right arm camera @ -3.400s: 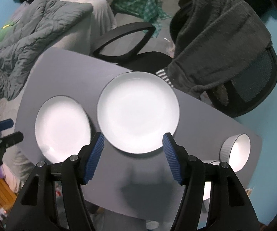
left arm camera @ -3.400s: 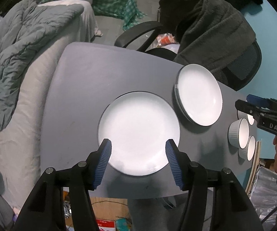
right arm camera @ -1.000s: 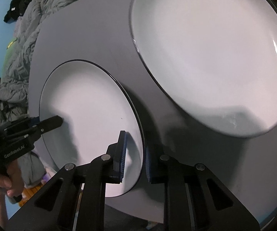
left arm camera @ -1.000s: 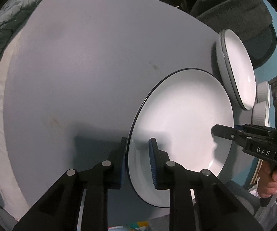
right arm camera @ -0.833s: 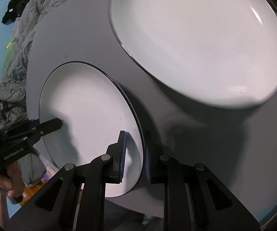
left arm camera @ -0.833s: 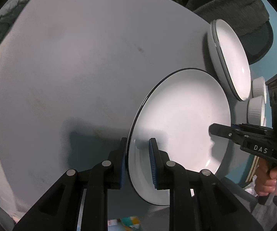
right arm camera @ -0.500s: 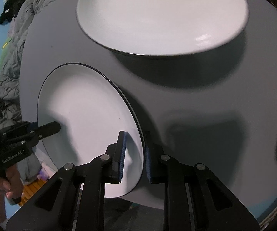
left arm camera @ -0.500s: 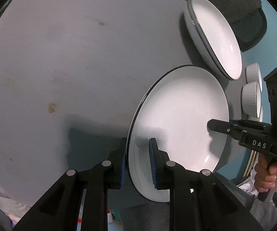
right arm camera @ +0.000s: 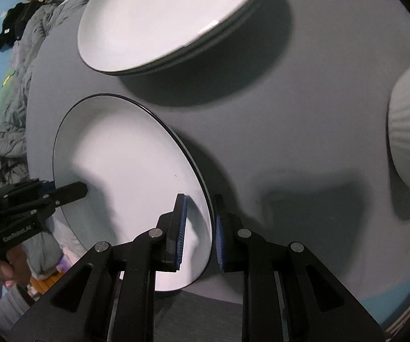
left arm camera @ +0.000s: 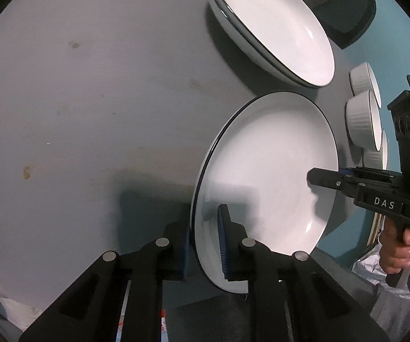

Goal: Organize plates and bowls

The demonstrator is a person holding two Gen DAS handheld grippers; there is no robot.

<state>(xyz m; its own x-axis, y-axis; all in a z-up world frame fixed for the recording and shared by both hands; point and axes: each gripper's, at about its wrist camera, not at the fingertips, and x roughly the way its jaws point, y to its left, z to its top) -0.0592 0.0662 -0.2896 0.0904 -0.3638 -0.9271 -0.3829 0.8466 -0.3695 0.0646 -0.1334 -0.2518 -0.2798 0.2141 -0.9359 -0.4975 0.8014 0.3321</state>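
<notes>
A white plate with a thin black rim (left arm camera: 264,165) (right arm camera: 125,165) hangs tilted above the grey table (left arm camera: 91,85), held from both sides. My left gripper (left arm camera: 203,219) has its jaws closing on the plate's left rim, which sits between the blue pads. My right gripper (right arm camera: 200,202) is shut on the opposite rim. Each gripper shows in the other's view: the right gripper (left arm camera: 313,176) and the left gripper (right arm camera: 82,189). Just beyond stands a stack of like plates (left arm camera: 276,28) (right arm camera: 159,17). White ribbed bowls (left arm camera: 361,122) (right arm camera: 407,131) sit to the right.
A person's hand (left arm camera: 398,245) grips the right handle. A dark chair back (left arm camera: 347,14) stands behind the stack. A grey quilt (right arm camera: 14,85) lies past the table's left side. The table's near edge (right arm camera: 290,302) runs under both grippers.
Both grippers have carried the plate across the table toward the stack and bowls. The stack has slid left in the right wrist view, and a bowl has come in at its right edge.
</notes>
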